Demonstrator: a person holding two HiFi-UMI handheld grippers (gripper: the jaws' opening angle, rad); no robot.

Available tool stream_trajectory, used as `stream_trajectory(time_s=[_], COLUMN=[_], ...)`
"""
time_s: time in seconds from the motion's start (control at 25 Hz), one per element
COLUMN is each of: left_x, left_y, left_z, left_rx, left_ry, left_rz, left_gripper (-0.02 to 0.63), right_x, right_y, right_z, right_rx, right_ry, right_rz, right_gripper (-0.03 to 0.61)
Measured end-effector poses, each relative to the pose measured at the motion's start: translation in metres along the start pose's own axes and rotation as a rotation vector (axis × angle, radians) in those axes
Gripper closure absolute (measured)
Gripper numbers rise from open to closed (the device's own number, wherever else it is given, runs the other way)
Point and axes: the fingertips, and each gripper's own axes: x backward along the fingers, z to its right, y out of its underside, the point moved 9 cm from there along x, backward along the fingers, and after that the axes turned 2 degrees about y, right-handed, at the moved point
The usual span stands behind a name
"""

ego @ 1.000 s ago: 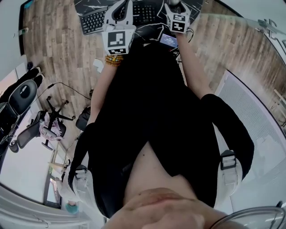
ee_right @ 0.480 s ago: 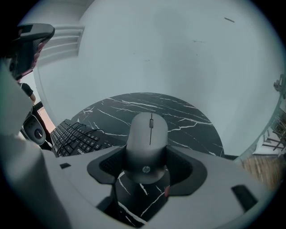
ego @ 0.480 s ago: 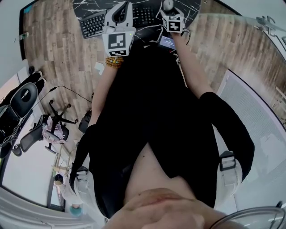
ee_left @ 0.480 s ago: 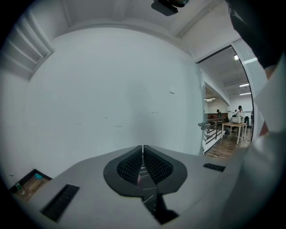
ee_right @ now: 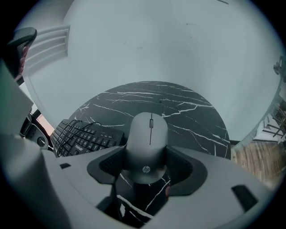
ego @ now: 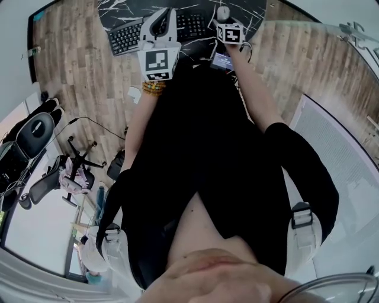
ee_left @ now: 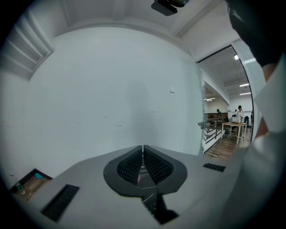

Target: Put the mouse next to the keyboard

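A grey mouse [ee_right: 147, 141] sits between the jaws of my right gripper [ee_right: 147, 166], which is shut on its sides. It hangs above a round black marble table [ee_right: 187, 112]. A black keyboard [ee_right: 82, 136] with a coiled cable lies at the table's left, apart from the mouse. In the head view the mouse [ego: 223, 12] shows just beyond the right gripper [ego: 225, 19], to the right of the keyboard [ego: 127, 35]. My left gripper [ego: 164, 16] is over the keyboard's middle. Its jaws [ee_left: 143, 164] are shut on nothing and point at a white wall.
Wooden floor [ego: 77, 77] surrounds the table [ego: 124, 7]. Office chairs [ego: 35, 127] stand on the left and a glass partition [ego: 331, 148] runs along the right. A doorway [ee_left: 225, 129] with distant tables shows at the right of the left gripper view.
More of the marble table and the mouse has come into the head view. Both grippers sit slightly lower in the frame. The right gripper still holds the mouse.
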Motion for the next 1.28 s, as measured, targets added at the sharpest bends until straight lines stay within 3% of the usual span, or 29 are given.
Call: stream_trajectory(time_s=[0.36, 0.48, 0.68, 0.92, 1.28], left_x=[0.001, 0.003, 0.005, 0.005, 0.014], left_y=[0.003, 0.003, 0.002, 0.004, 0.008], left_z=[0.001, 0.001, 0.001, 0.005, 0.004], left_rx=[0.006, 0.006, 0.008, 0.01, 0.006], left_ry=[-0.008, -0.012, -0.016, -0.005, -0.006], left_rz=[-0.004, -0.007, -0.01, -0.016, -0.027], left_gripper=[0.592, 0.592, 0.592, 0.592, 0.592], right_x=[-0.017, -0.018, -0.011, -0.017, -0.016], right_y=[0.006, 0.01, 0.026, 0.027, 0.034], right_z=[-0.005, -0.002, 0.0, 0.001, 0.003], right_rx=[0.036, 0.011, -0.069, -0.07, -0.162], right_ry=[-0.027, -0.034, -0.026, -0.04, -0.066], right_rz=[-0.095, -0.107, -0.243, -0.206, -0.176], right_gripper=[0.295, 0.295, 0.295, 0.295, 0.295])
